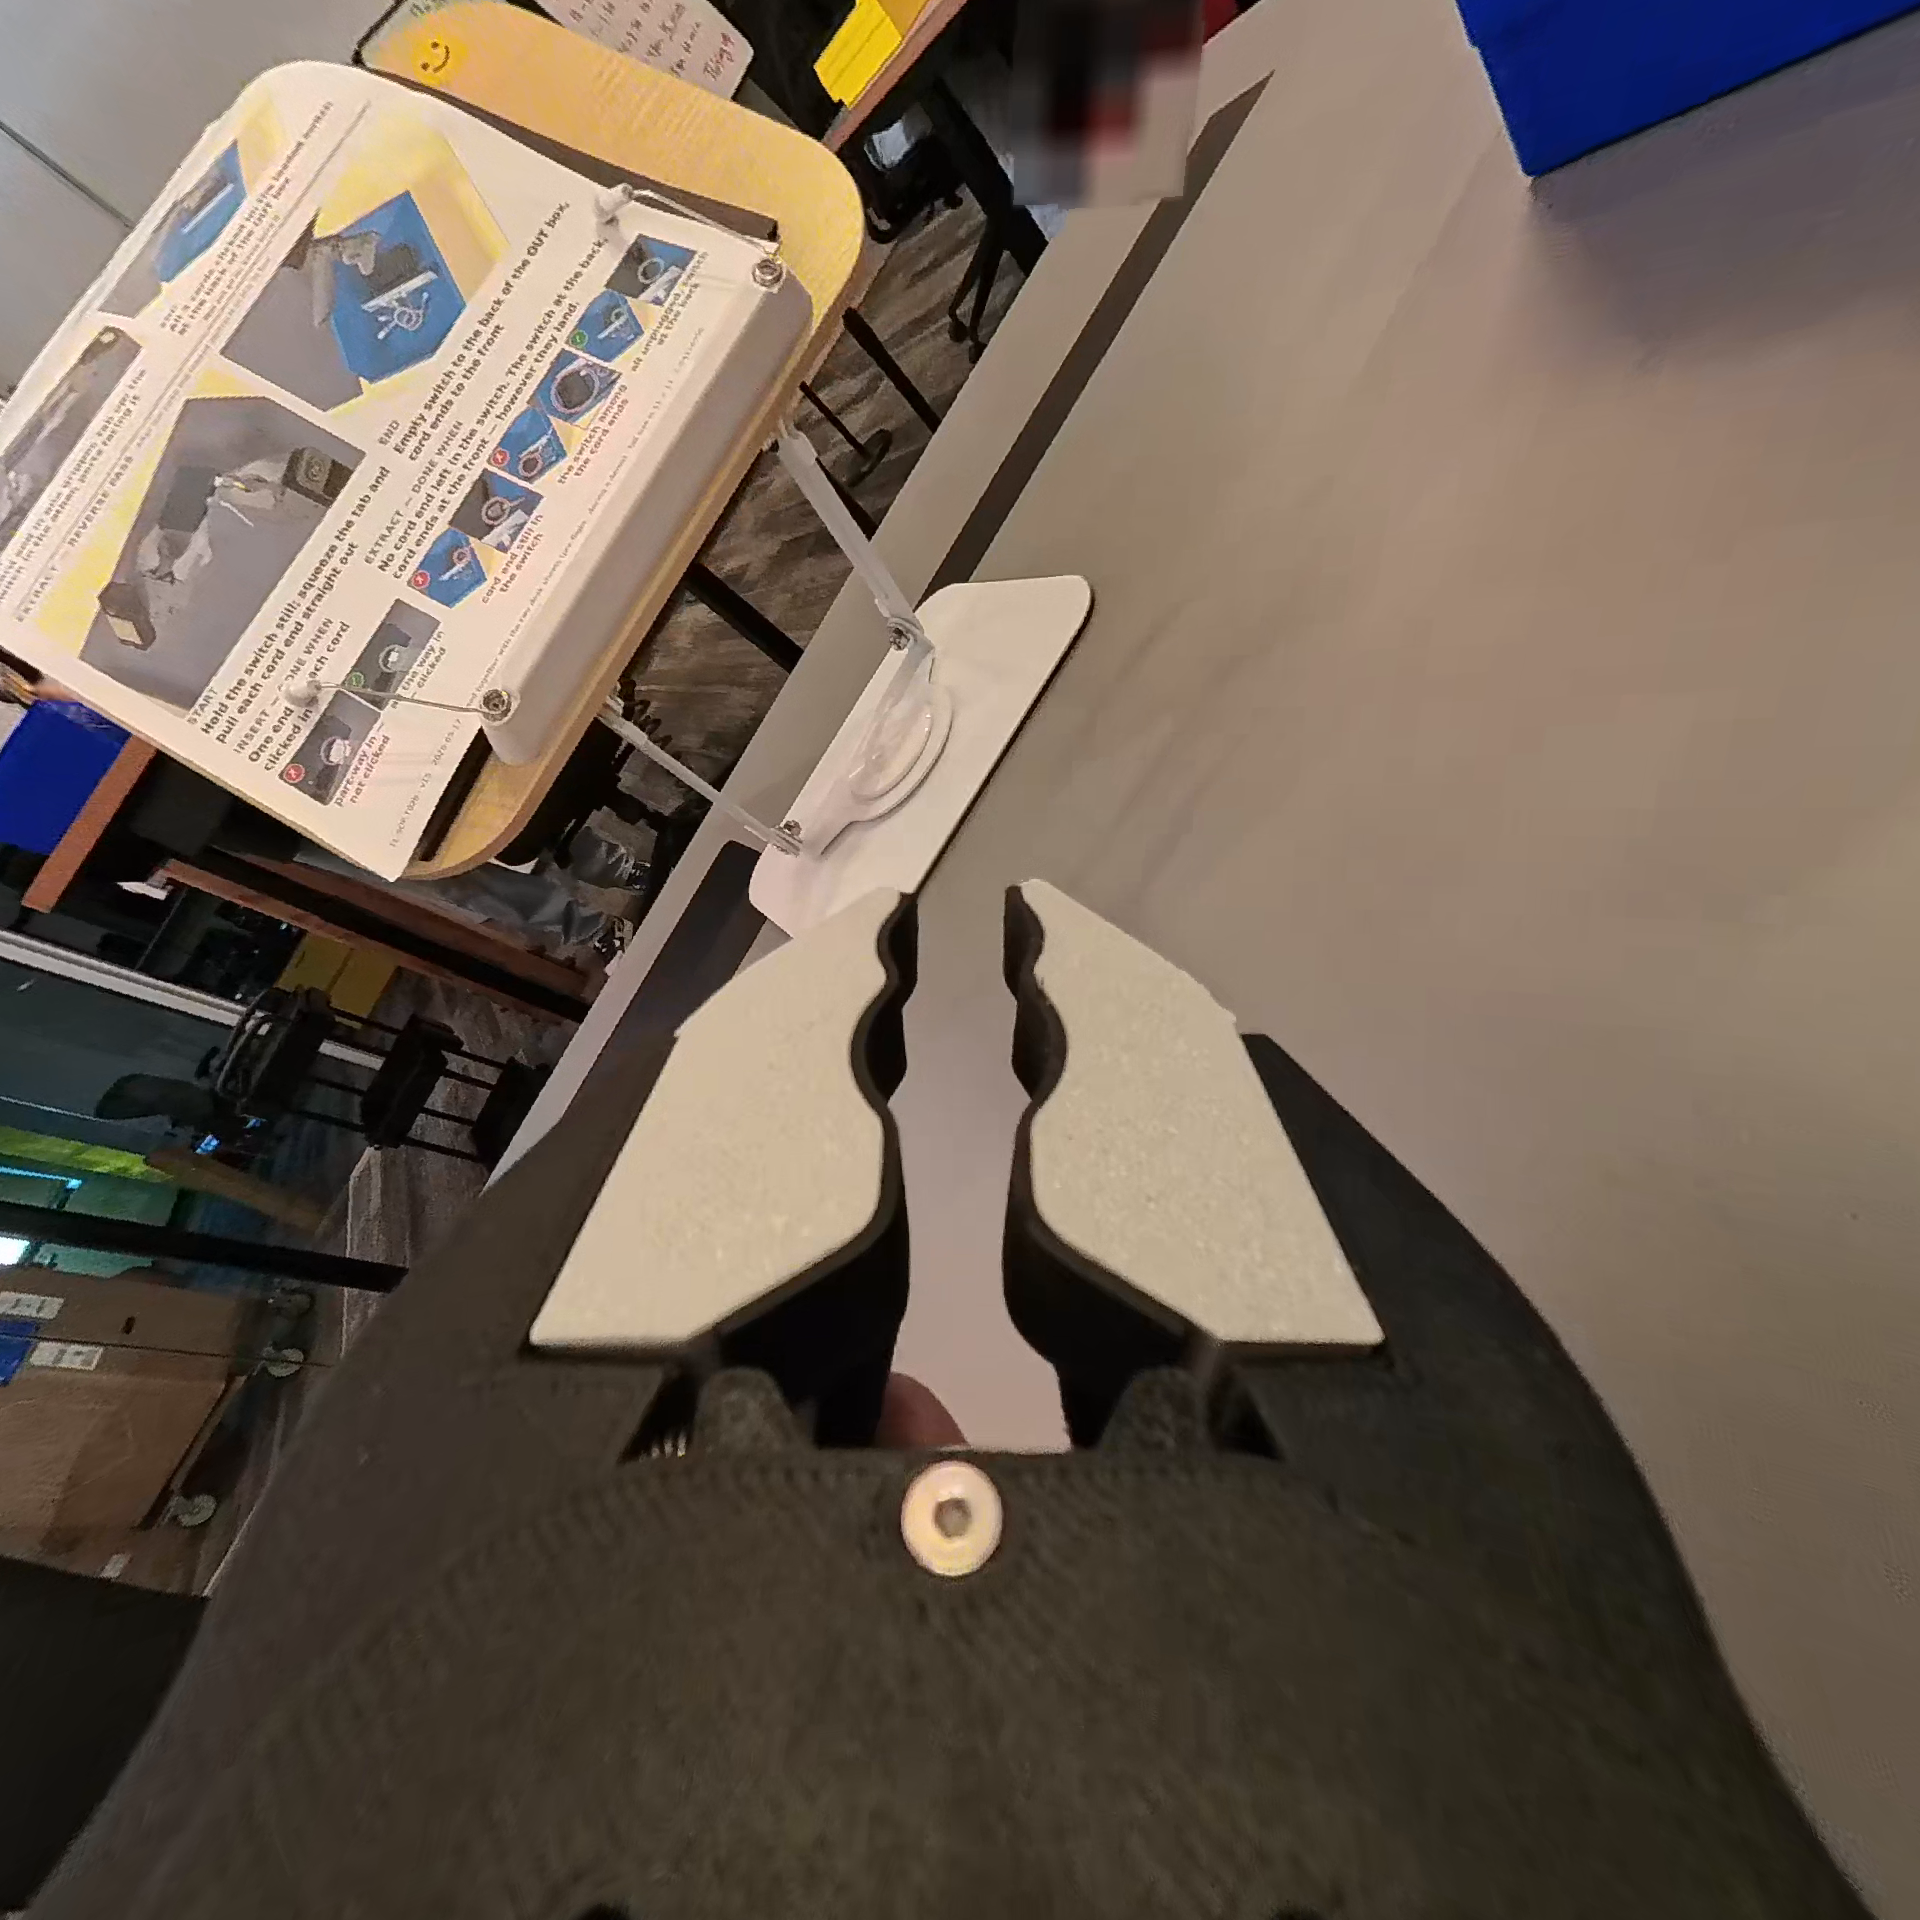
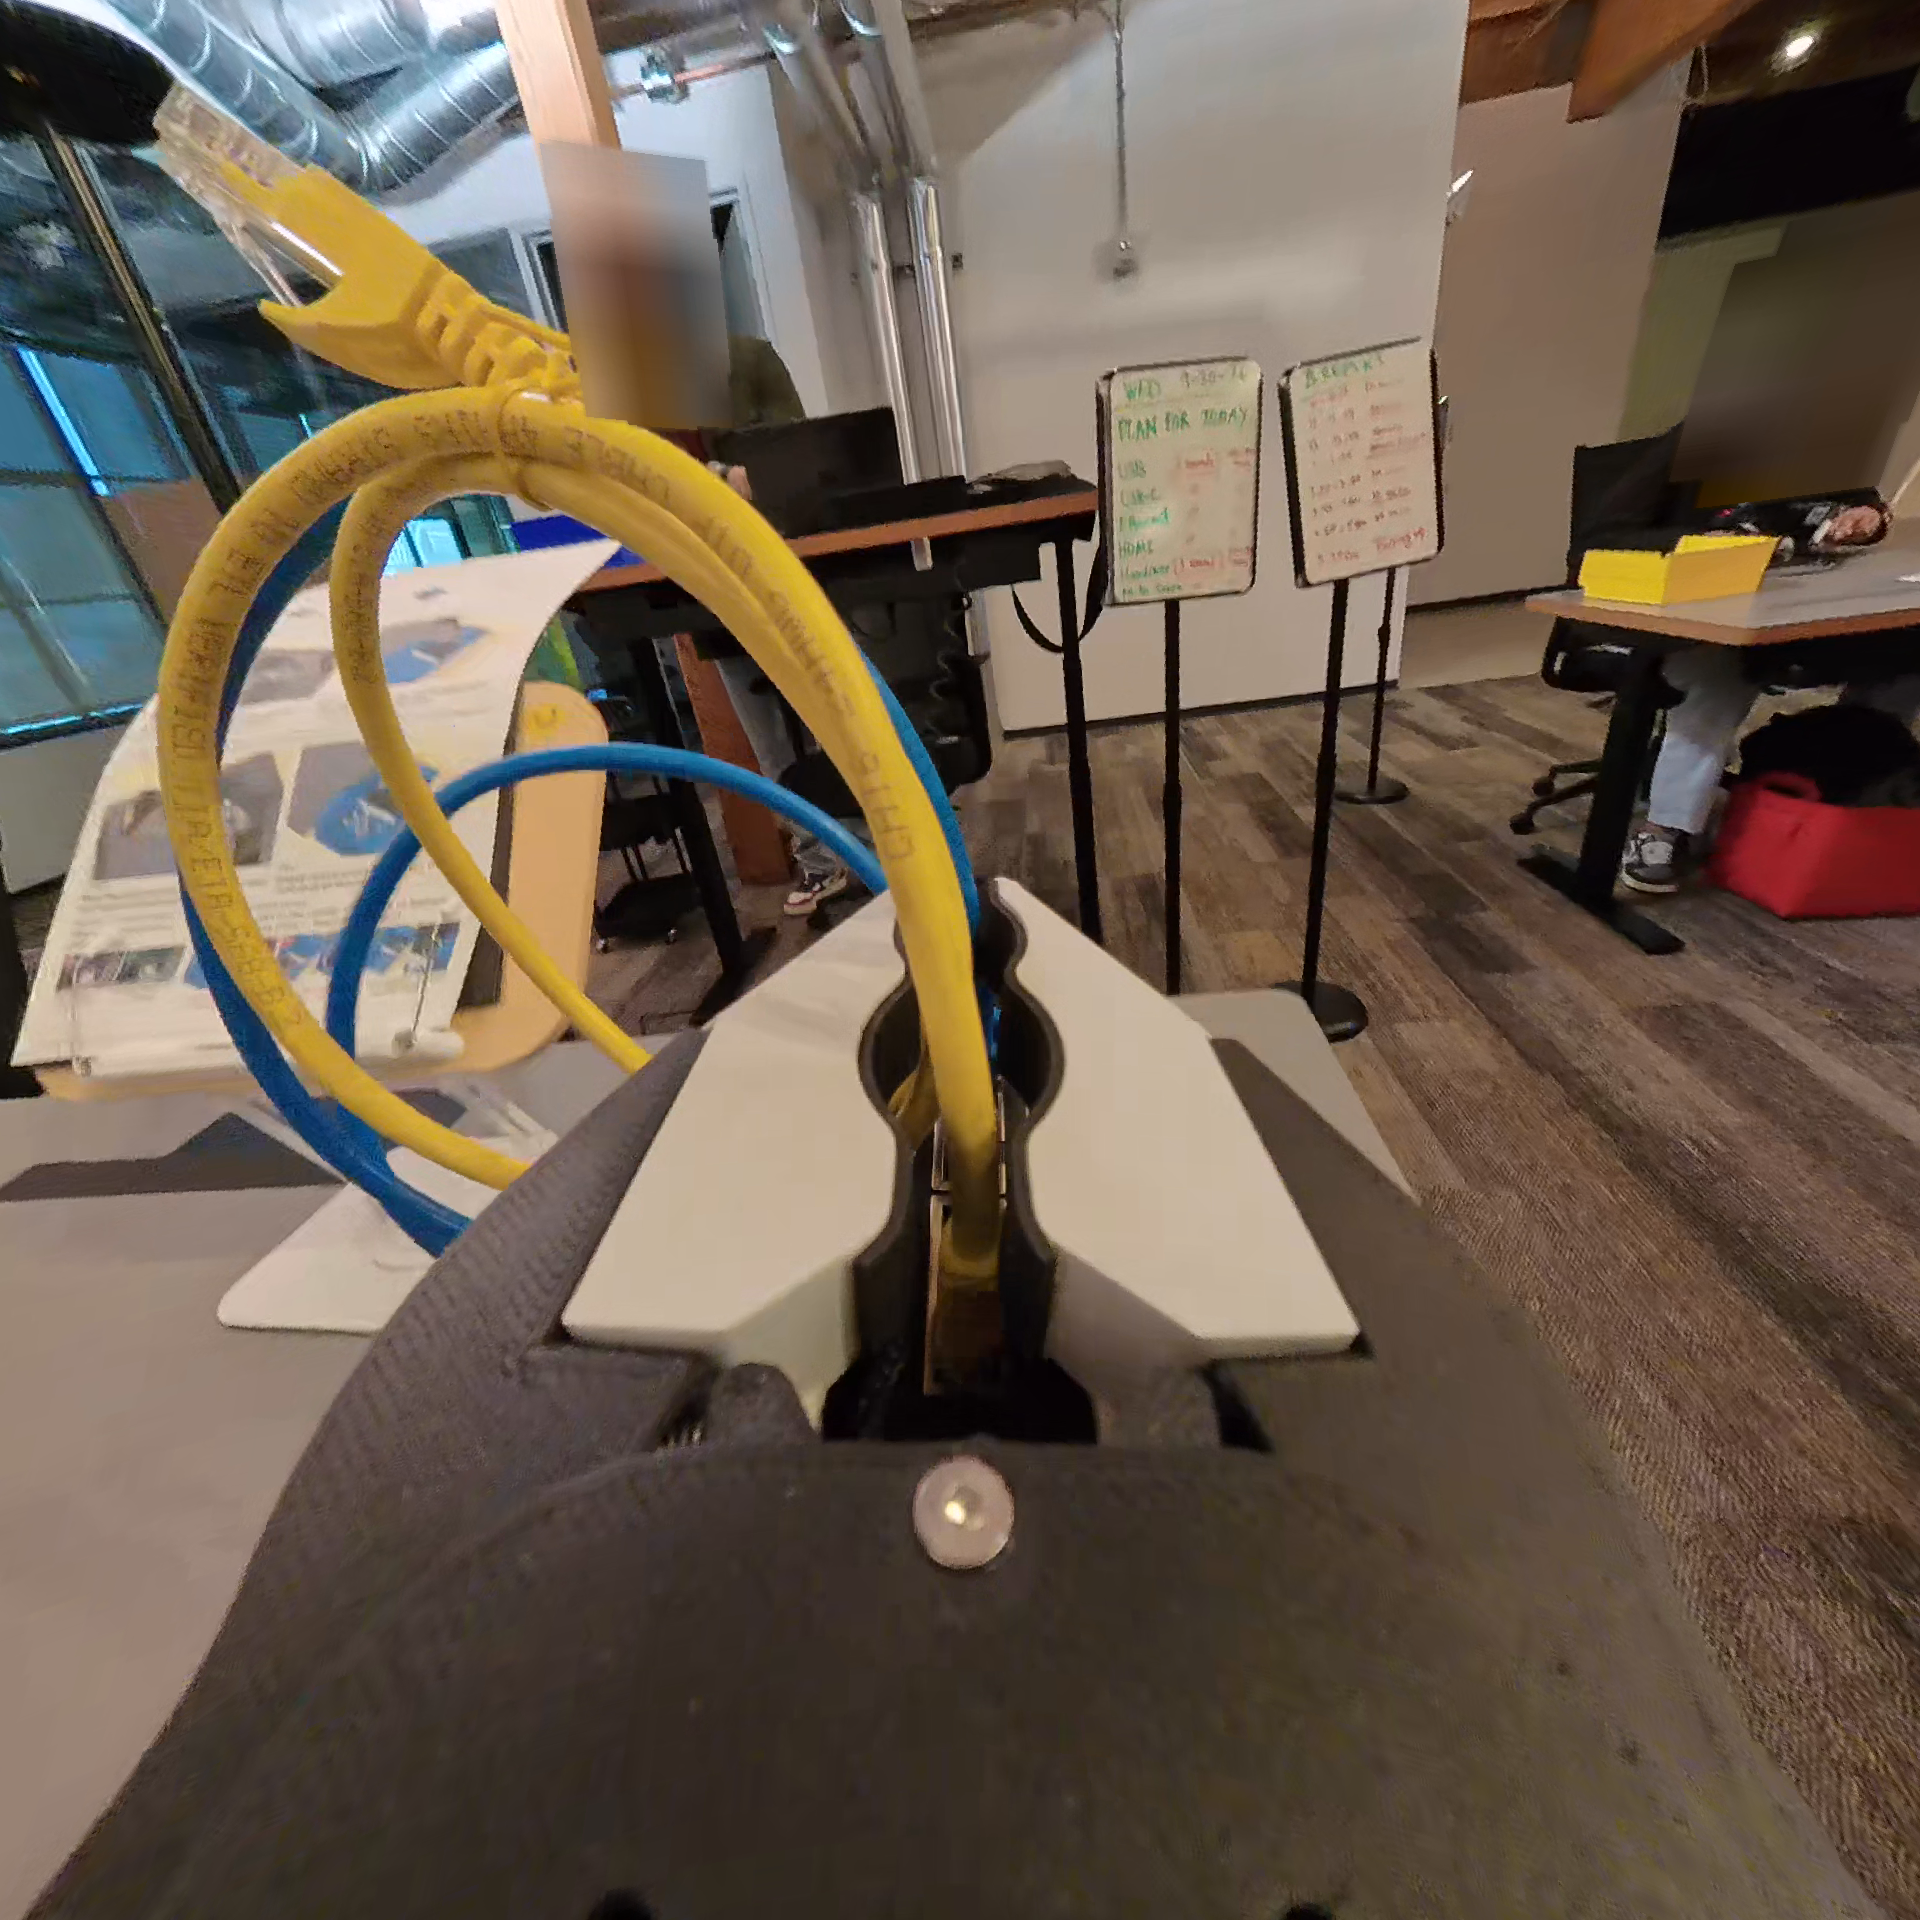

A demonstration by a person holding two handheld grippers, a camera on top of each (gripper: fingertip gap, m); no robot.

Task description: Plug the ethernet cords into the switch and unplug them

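Observation:
My right gripper (image 2: 951, 906) is shut on the switch (image 2: 940, 1340), a thin dark device with metal port edges that shows only deep between the fingers. A yellow ethernet cord (image 2: 312, 665) is plugged into it there (image 2: 971, 1262) and loops up and left; its free clear plug (image 2: 244, 182) sticks out at the top left. A blue cord (image 2: 260, 1039) loops behind the yellow one, and its ends are hidden. My left gripper (image 1: 961, 904) is slightly open and empty above the grey table (image 1: 1455, 831). No cord or switch shows in the left wrist view.
An instruction sheet on a tilted stand (image 1: 364, 416) stands on a white base plate (image 1: 935, 707) at the table's edge; it also shows in the right wrist view (image 2: 291, 831). A blue box (image 1: 1662, 73) sits at the far corner. Two whiteboards on stands (image 2: 1184, 478) and desks with seated people are beyond.

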